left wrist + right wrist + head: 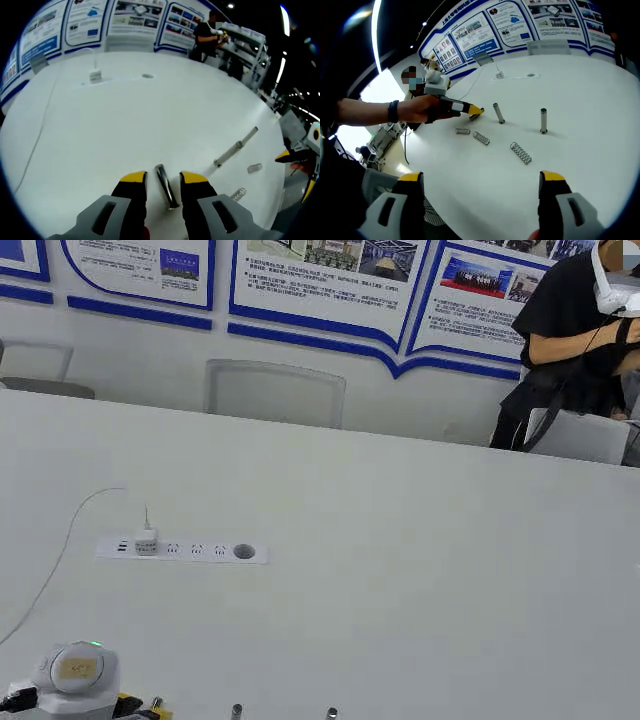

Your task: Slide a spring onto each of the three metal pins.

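Head view: left gripper [142,707] at bottom edge over white table [400,570]. Tops of near pin [237,710] and far pin [331,712] to its right.

Left gripper view: jaws part open, straddling near pin, gap each side, nothing gripped.

Right gripper view: right gripper [480,177] spread wide, empty. Both pins upright, long axis vertical. Springs [481,138] lie flat before pins, on none.
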